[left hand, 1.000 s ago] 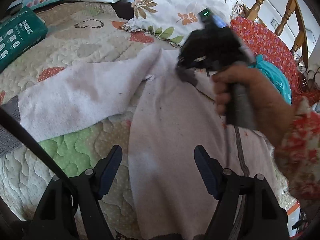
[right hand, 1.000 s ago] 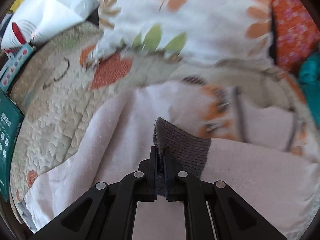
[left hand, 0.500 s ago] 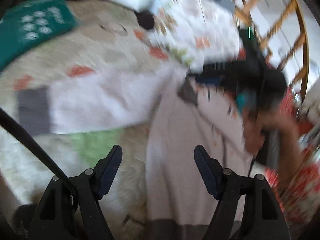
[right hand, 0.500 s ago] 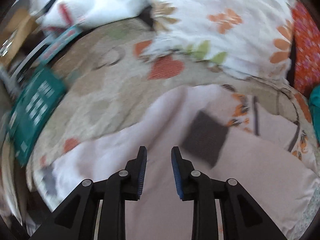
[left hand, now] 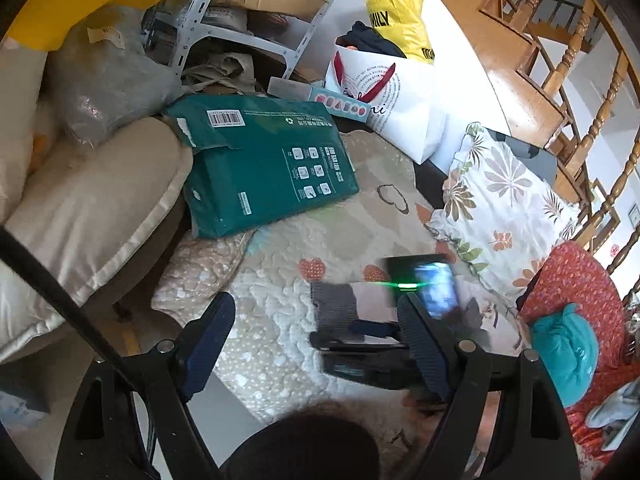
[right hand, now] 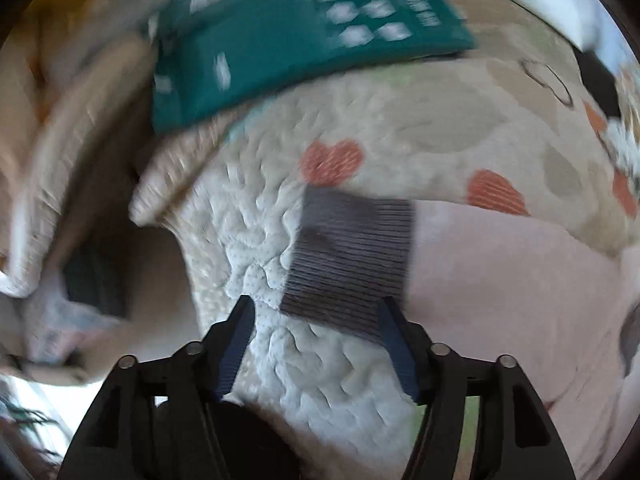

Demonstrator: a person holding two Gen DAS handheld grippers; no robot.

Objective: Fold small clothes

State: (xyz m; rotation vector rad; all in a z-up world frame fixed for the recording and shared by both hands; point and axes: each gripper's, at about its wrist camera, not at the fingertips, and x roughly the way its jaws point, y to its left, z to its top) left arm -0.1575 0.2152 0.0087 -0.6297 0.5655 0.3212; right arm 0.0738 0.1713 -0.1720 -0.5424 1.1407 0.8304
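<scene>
The garment [right hand: 500, 280], pale pink with a grey ribbed cuff [right hand: 348, 256], lies flat on the quilt [right hand: 420, 132], the cuff pointing toward the green pack [right hand: 288, 36]. The right gripper [right hand: 316, 344] hangs over the cuff, jaws opening, nothing pinched between them. The left gripper [left hand: 320, 344] is opening too and holds nothing. Judging by this, 1 sleeve awaits folding; next, the right jaws must drop and pinch the cuff.

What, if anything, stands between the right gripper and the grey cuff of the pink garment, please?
Nothing visible does. The right gripper, its jaws opening and empty, hangs just above the quilt, and the grey cuff lies flat and uncovered right ahead of its fingers, near one fingertip. The green pack lies well beyond.
</scene>
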